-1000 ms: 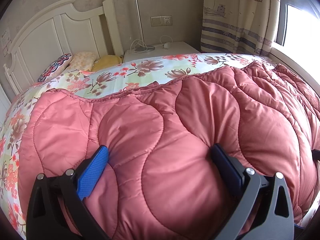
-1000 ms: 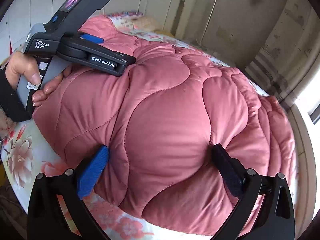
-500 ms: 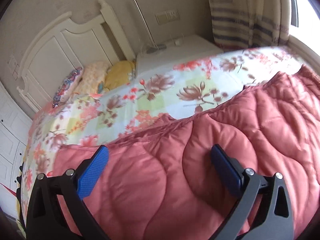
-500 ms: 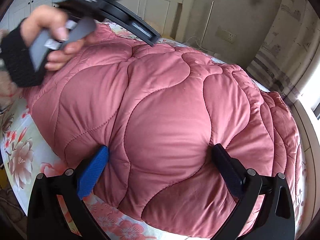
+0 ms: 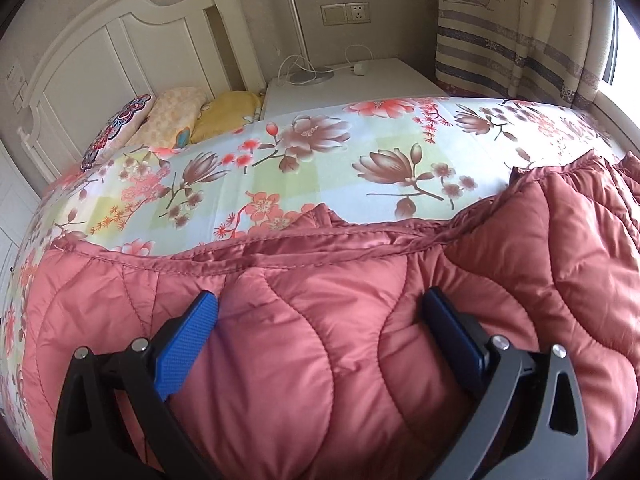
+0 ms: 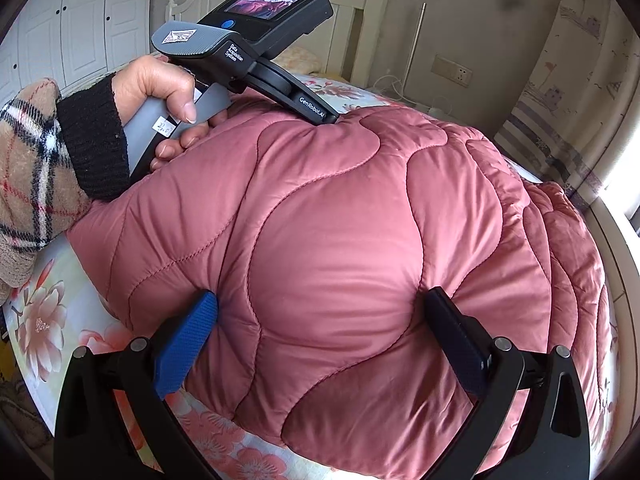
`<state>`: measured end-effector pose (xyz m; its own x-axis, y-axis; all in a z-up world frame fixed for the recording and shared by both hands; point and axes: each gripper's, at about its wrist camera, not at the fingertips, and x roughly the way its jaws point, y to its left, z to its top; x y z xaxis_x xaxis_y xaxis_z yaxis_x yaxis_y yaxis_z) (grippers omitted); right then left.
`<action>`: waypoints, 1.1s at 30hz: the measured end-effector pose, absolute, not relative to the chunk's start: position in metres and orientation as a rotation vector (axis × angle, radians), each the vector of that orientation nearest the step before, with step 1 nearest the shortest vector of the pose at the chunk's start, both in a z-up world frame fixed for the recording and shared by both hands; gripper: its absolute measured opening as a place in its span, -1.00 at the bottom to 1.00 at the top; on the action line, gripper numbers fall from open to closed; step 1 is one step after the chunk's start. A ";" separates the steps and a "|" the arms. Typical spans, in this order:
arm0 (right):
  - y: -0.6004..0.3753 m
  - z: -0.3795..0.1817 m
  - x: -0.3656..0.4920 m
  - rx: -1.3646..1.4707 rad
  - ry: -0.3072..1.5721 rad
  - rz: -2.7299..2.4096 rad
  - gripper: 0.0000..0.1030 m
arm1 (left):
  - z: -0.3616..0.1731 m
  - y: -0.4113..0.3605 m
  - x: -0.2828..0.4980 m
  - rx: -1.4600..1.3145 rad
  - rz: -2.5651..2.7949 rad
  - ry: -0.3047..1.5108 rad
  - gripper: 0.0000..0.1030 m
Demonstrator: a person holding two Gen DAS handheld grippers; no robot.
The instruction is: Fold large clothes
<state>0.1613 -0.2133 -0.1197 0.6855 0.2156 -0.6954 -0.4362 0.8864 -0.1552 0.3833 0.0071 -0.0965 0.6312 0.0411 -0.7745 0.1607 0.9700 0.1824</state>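
Now both my grippers press down on the puffy pink quilted garment (image 6: 340, 240), which bulges between my fingers. My left gripper (image 5: 320, 320) and right gripper (image 6: 320, 320) stand spread wide (pinching nothing), the flowered bed sheet (image 5: 320, 160) lying beyond my left fingertips.

Left hand-held gripper (image 5: 320, 320): jaws spread wide, fingers (image 5: 186, 344) pressed down. Left hand (image 6: 160, 92): closed round the grip, thumb over trigger, plaid sleeve with black cuff. Right hand-held gripper (image 6: 320, 320): jaws spread wide, tips low.
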 end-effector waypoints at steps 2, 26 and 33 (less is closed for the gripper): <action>-0.214 -0.120 0.161 -0.321 0.731 0.371 0.91 | -0.096 0.007 0.383 0.246 -0.065 0.885 0.96; -0.270 -0.035 0.260 -0.167 0.648 0.161 0.91 | -0.095 0.007 0.380 0.237 -0.055 0.878 0.96; -0.339 -0.108 0.367 0.143 0.933 0.070 0.91 | -0.095 0.010 0.381 0.223 -0.064 0.885 0.96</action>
